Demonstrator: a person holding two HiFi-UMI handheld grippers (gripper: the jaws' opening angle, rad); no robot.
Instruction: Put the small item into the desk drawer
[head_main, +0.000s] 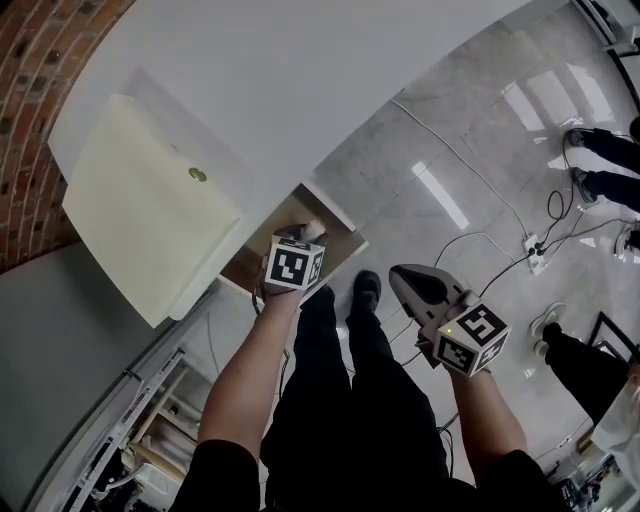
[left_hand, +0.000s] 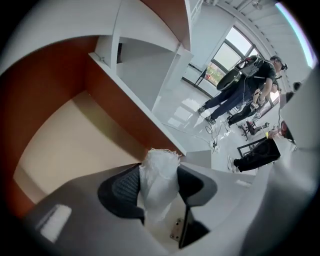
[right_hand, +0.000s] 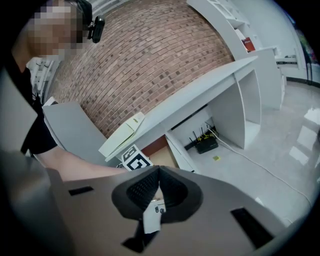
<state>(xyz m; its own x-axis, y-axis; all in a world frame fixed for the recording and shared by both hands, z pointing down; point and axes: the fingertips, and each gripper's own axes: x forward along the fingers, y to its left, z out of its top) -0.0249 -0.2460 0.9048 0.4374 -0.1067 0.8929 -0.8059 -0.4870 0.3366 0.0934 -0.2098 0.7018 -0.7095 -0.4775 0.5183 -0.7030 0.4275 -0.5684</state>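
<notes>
**A:** Head view first. The left gripper (head_main: 300, 238) is out over the open drawer (head_main: 335, 212), which is pulled out from under the white desk (head_main: 300, 80). The small white item (head_main: 314, 230) pokes from its tips, above the drawer's outer end and near the front rim.

**B:** The right gripper (head_main: 405, 278) hangs well apart, out over the floor, with no part in this.

**A:** Left gripper view now. The pads (left_hand: 122, 187) stand wide but are clamped on that crumpled white piece, which sticks up between them. Beyond it are the tan drawer floor (left_hand: 75, 145) and the red-brown walls.

**B:** So the item is held above the floor of the drawer, not resting on it. I read this as the placing step, carry done, release to come.

**A:** Right gripper view: jaws closed tip to tip, nothing between them. The desk and brick wall sit far ahead.

**B:** Next move, I'd say: lower the left gripper inside the walls, then part the jaws. The piece looks soft and light, so it may cling to a pad. A low drop keeps it from catching on the rim.
</notes>
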